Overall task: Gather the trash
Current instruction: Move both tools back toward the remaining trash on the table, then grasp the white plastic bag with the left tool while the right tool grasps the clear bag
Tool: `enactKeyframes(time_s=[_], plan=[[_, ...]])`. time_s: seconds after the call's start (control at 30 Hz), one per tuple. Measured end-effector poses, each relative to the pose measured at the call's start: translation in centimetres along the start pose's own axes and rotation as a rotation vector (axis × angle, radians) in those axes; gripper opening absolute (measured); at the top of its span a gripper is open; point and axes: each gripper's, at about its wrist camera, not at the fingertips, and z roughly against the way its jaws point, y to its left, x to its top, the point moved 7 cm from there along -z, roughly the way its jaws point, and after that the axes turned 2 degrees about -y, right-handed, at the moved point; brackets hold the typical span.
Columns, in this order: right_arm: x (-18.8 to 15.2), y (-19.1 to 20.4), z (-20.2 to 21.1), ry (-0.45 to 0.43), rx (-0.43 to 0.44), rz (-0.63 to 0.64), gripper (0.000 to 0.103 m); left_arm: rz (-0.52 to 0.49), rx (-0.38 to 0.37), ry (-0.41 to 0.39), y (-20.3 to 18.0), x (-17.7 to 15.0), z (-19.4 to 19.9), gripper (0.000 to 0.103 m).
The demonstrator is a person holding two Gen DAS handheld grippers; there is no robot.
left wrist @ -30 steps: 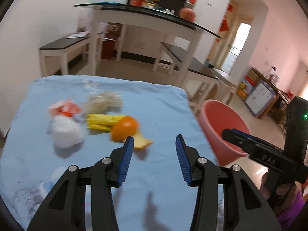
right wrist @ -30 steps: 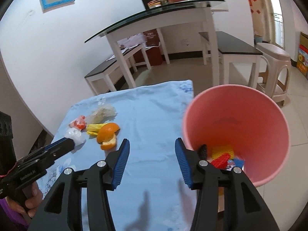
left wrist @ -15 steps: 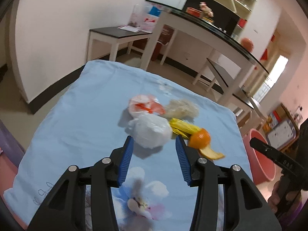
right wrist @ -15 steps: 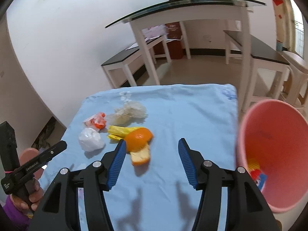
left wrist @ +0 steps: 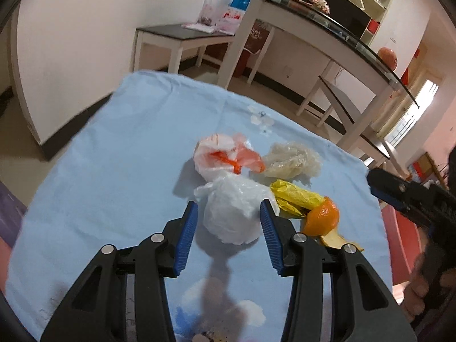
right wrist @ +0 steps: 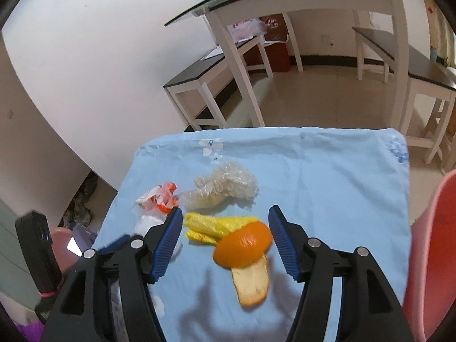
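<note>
The left tongs (left wrist: pixel 228 223) stand spread wide, a crumpled white plastic bag (left wrist: pixel 233 211) between their blue pads on the counter (left wrist: pixel 114 171). The right tongs (right wrist: pixel 225 235) gape open too, orange peel (right wrist: pixel 242 246) lying between them, with the pink bin (right wrist: pixel 433 256) to their right.

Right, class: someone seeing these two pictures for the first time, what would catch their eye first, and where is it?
Probably the bright orange peel on the blue tablecloth, lying between the open fingers of the right tool. Next, the crumpled white plastic bag, framed by the open left tool, in a cluster with a yellow wrapper and an orange-and-white bag. The pink bin sits at the table's right edge.
</note>
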Motion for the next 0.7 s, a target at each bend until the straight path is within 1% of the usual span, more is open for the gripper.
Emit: enactKeyframes(time_s=[0.1, 0.13, 0.17, 0.2, 0.3, 0.4, 0.5, 0.57, 0.6, 0.63, 0.7], plan=[[1.0, 0.0, -1.8, 0.029, 0.001, -0.019, 0.064, 0.013, -0.038, 0.029, 0.1, -0.5, -0.6, 0.045], [1.4, -0.1, -2.5, 0.038, 0.004, -0.03, 0.064, 0.016, -0.046, 0.027, 0.1, -0.5, -0.6, 0.041], [1.7, -0.2, -3.0, 0.048, 0.007, -0.041, 0.064, 0.017, -0.058, 0.018, 0.0, -0.6, -0.4, 0.025], [2.1, -0.3, -3.7, 0.059, 0.011, -0.056, 0.065, 0.01, -0.069, 0.016, -0.1, -0.6, -0.3, 0.02], [2.9, -0.7, -5.7, 0.1, 0.03, -0.1, 0.067, -0.011, -0.088, 0.001, -0.3, -0.6, 0.3, 0.008], [3.4, -1.5, -7.6, 0.136, 0.028, -0.142, 0.068, -0.027, -0.097, -0.009, -0.4, -0.7, 0.7, 0.005], [3.5, -2.5, -9.7, 0.183, 0.034, -0.198, 0.068, -0.026, -0.091, -0.006, 0.0, -1.0, 0.7, 0.005], [3.3, -2.8, -10.5, 0.207, 0.042, -0.214, 0.068, -0.023, -0.089, -0.004, 0.1, -1.1, 0.7, 0.005], [3.0, -2.8, -11.0, 0.227, 0.054, -0.22, 0.058, -0.021, -0.088, -0.004, 0.1, -1.1, 0.7, 0.005], [2.8, -2.6, -11.3, 0.239, 0.073, -0.223, 0.055, -0.018, -0.089, -0.004, 0.2, -1.0, 0.7, 0.005], [2.8, -2.3, -10.9, 0.225, 0.087, -0.211, 0.048, -0.008, -0.095, -0.003, 0.3, -1.0, 0.8, 0.005]])
